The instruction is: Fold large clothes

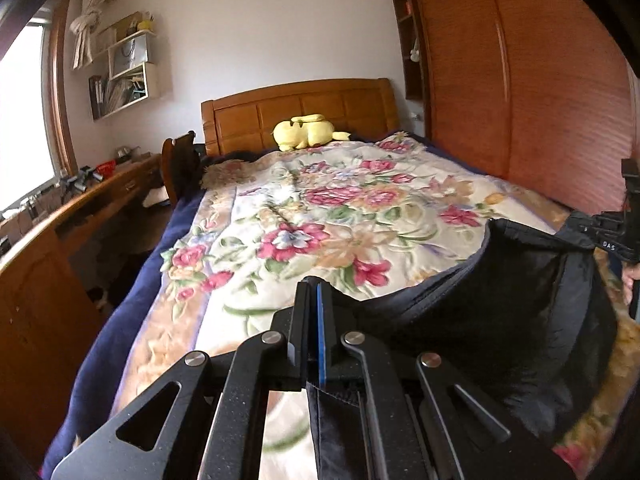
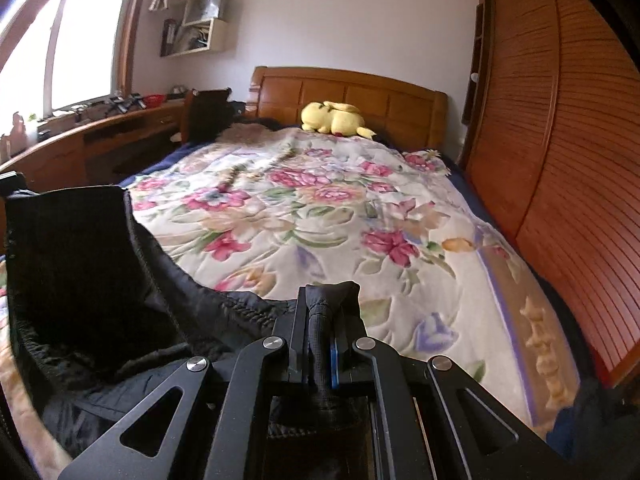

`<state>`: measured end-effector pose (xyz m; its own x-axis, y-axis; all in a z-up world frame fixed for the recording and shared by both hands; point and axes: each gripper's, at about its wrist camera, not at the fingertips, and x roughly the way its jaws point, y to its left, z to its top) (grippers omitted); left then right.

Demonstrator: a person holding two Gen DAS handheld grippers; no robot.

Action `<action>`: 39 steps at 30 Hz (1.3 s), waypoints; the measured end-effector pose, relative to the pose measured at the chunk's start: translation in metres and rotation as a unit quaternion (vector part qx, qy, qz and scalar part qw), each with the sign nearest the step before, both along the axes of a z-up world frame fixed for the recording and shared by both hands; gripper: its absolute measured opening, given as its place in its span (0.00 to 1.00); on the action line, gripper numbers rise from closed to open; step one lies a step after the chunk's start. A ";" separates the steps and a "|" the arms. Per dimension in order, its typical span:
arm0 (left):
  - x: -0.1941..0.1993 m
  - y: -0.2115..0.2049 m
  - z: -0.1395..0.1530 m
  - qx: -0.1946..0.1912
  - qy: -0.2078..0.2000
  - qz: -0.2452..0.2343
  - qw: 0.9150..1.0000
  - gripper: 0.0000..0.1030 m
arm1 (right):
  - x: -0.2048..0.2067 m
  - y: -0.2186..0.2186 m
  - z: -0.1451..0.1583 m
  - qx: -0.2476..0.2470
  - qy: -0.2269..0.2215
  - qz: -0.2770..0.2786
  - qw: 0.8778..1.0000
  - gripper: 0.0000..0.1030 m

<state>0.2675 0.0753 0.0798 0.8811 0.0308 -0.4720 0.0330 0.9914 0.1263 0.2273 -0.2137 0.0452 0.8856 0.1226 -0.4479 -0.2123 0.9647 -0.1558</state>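
Black quilted fabric fills the near end of the bed as we hold a large dark jacket [image 1: 500, 304] up by two points over the floral blanket [image 1: 320, 216]. Our left gripper [image 1: 314, 292] is clamped tight on one edge of the jacket, its fingers [image 1: 300, 320] pressed together with the cloth running between them along the blue pad. Our right gripper [image 2: 326, 300] is likewise clenched on a bunched fold of the same jacket [image 2: 100, 272], the fabric poking up past the tips. In the left wrist view, the right gripper [image 1: 612, 232] appears at the far right edge, gripping the jacket's other corner, with fingertips of a person's hand [image 1: 630, 280] just below it. Between the two grips the garment sags open in a deep curve, its lower part touching the blanket.

Beyond the jacket, toward the head of the bed, the blanket lies spread in pink, peach and green blossoms over a dark blue sheet [image 1: 132, 300]. A yellow plush toy [image 1: 306, 130] rests at the wooden headboard [image 1: 300, 108]. To the jacket's right runs a ribbed wooden wardrobe [image 2: 560, 160]; to its left a long wooden desk [image 1: 80, 208] sits under a bright window [image 2: 80, 40], with white wall shelves [image 1: 124, 72] above.
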 end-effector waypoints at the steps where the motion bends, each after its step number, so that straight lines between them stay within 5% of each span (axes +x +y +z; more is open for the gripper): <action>1: 0.012 0.001 -0.004 0.002 0.006 0.002 1.000 0.03 | 0.011 0.002 -0.004 0.000 0.007 -0.005 1.000 0.06; 11: 0.065 0.009 -0.061 0.001 0.086 0.003 0.996 0.04 | 0.076 0.025 -0.068 0.006 0.087 -0.028 0.996 0.07; 15: 0.057 0.014 -0.071 -0.021 0.115 -0.020 0.993 0.16 | 0.090 0.028 -0.072 0.015 0.102 -0.048 0.993 0.23; 18: 0.039 0.010 -0.080 -0.022 0.125 -0.033 0.991 0.24 | 0.077 0.021 -0.057 0.037 0.085 -0.048 0.995 0.57; 20: 0.025 0.009 -0.086 -0.025 0.133 -0.039 0.990 0.27 | 0.070 0.013 -0.054 0.038 0.085 -0.045 0.995 0.67; 32: -0.084 0.012 -0.136 -0.050 0.181 -0.058 0.981 0.30 | -0.066 -0.018 -0.075 0.006 0.119 0.006 0.993 0.72; 39: -0.119 0.013 -0.166 -0.043 0.211 -0.041 0.976 0.30 | -0.095 -0.038 -0.095 0.021 0.150 0.002 0.988 0.72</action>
